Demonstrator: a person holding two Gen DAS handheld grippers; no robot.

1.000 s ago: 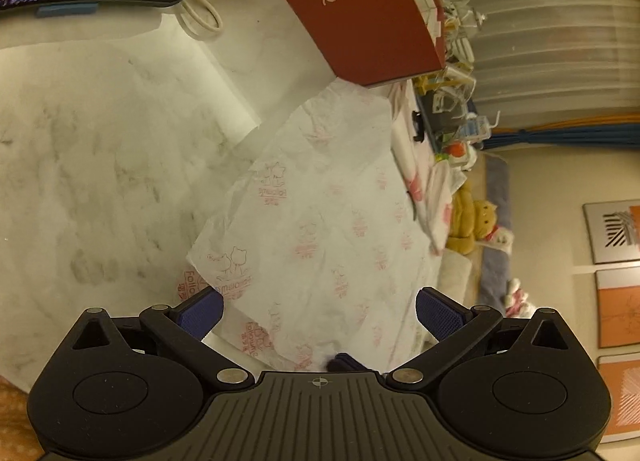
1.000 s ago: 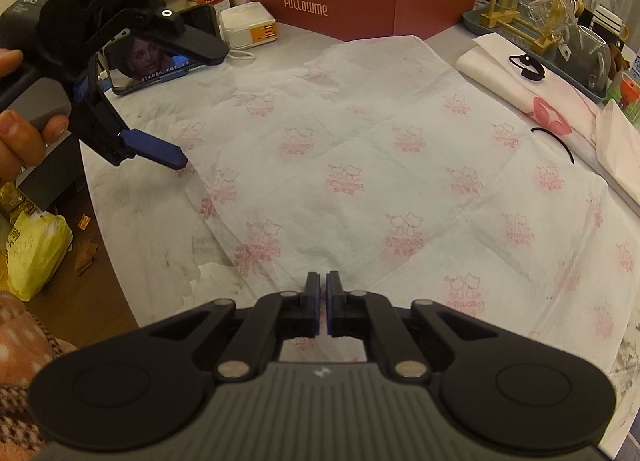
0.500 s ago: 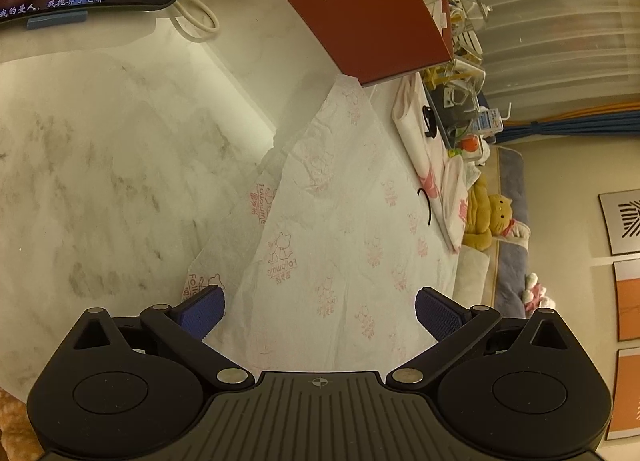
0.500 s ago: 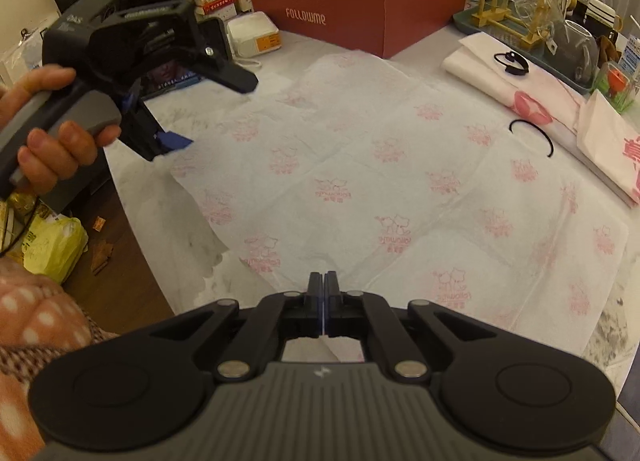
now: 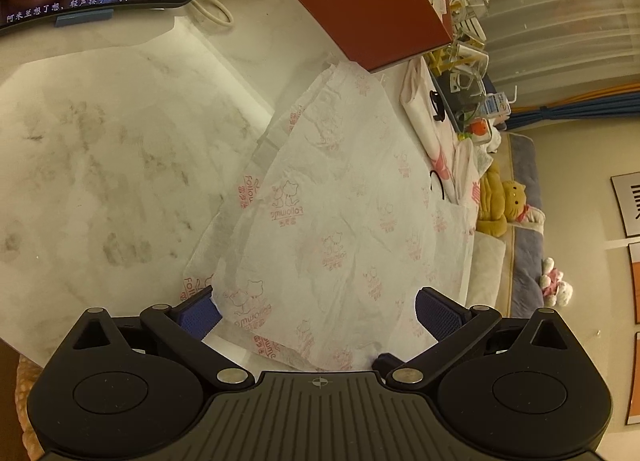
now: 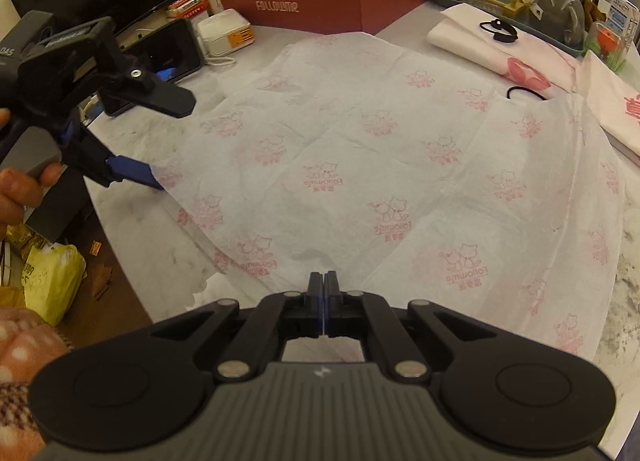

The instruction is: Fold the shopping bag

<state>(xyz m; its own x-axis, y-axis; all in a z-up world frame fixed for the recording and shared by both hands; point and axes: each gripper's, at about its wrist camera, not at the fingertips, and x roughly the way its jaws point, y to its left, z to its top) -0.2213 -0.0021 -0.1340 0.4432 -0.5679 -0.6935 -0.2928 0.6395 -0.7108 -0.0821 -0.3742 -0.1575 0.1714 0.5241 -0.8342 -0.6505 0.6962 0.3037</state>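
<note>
Here the white bag (image 6: 360, 149) with pink prints lies spread over the table (image 5: 100, 141), filling the centre of both frames. The right gripper (image 6: 324, 301) pinches its near edge, jaws closed. The left gripper (image 5: 318, 309), jaws wide apart, hovers at the bag's left edge.

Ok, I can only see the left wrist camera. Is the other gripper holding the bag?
Observer: Yes. The right gripper is shut on the bag's near edge, holding it raised off the table.
Child: And does my gripper touch the bag?
Observer: The right wrist view shows the left gripper open, its lower finger touching the bag's left edge and the upper finger above it.
</note>
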